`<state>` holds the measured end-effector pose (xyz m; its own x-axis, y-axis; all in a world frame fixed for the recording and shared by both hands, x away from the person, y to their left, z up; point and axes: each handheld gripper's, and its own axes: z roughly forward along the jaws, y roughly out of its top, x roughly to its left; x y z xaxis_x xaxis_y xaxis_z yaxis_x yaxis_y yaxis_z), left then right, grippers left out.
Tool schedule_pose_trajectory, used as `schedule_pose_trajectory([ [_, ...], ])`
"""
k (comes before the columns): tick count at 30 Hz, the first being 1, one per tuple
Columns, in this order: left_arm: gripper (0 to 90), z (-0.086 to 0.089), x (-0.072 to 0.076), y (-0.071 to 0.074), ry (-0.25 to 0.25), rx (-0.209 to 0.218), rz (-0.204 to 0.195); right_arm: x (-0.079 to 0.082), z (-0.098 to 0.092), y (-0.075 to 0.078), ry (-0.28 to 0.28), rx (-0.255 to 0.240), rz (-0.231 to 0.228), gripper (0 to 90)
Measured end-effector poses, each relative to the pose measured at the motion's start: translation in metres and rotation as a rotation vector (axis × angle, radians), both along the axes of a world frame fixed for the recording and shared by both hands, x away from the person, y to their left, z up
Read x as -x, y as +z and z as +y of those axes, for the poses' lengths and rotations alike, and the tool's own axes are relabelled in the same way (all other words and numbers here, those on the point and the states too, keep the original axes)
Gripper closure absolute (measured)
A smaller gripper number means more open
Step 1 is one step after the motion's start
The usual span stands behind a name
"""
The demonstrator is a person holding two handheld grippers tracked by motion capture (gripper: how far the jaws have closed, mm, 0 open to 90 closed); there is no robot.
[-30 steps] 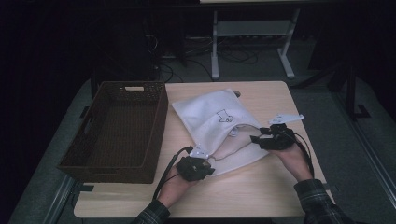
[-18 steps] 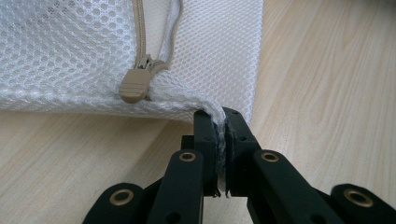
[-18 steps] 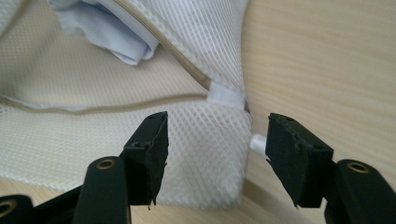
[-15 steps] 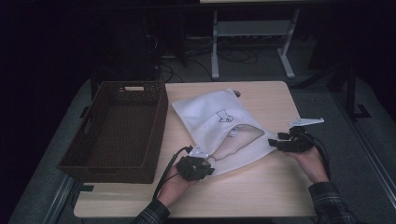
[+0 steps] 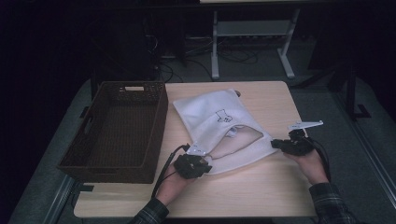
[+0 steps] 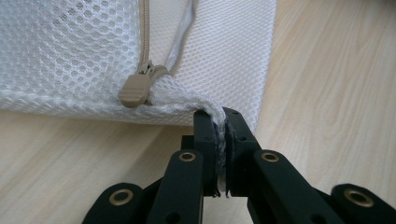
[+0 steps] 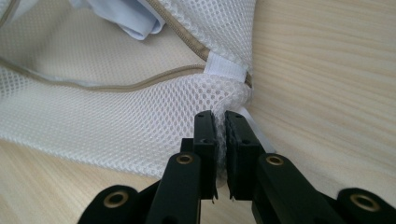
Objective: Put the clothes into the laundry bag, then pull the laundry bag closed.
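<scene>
Pinching only thin mesh, both grippers, left (image 6: pixel 220 122) and right (image 7: pixel 220 122), are clamped on the bag (image 5: pixel 219 122), the right having just closed. Pulling apart could slip fabric from between the pads, or strain the zipper pull (image 6: pixel 135 88) just beyond the left fingers.

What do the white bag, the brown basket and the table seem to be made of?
Bag: white mesh fabric, probably synthetic; small holes show.
Basket: dark brown woven material, perhaps wicker or plastic; fine weave.
Table: pale wood or wood-look laminate, matt; grain lines show.

Left tongs (image 6: pixel 220 123): matte black linkage arms, brass-coloured pivot bushings, small screw holes in the pads. Right tongs (image 7: pixel 220 122): same build, grey three-cornered plate on top. Black cables trail back from both. Sleeves look dark plaid; too dim to be sure.
</scene>
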<state>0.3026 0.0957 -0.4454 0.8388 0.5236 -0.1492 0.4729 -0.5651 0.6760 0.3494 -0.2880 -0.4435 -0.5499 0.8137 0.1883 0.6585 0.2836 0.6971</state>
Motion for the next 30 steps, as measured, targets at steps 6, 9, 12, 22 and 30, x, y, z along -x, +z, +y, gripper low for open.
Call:
schedule_pose_trajectory([
  [6,85.1,0.008,-0.003,0.001,0.027,-0.002,-0.006,0.011,0.004,0.006,0.005,0.017,-0.028,83.7],
  [9,85.1,0.013,-0.006,0.003,0.045,-0.006,-0.008,0.018,0.006,0.007,0.016,0.021,-0.033,83.7],
  [12,85.1,0.017,-0.007,0.004,0.066,-0.002,-0.011,0.025,0.009,0.008,0.031,0.028,-0.039,83.9],
  [22,85.1,0.027,0.001,0.004,0.065,-0.018,-0.001,0.053,0.015,0.008,0.066,0.046,-0.042,84.0],
  [30,85.0,0.033,0.013,-0.003,0.039,-0.052,0.034,0.078,0.019,-0.001,0.113,0.071,-0.008,84.0],
])
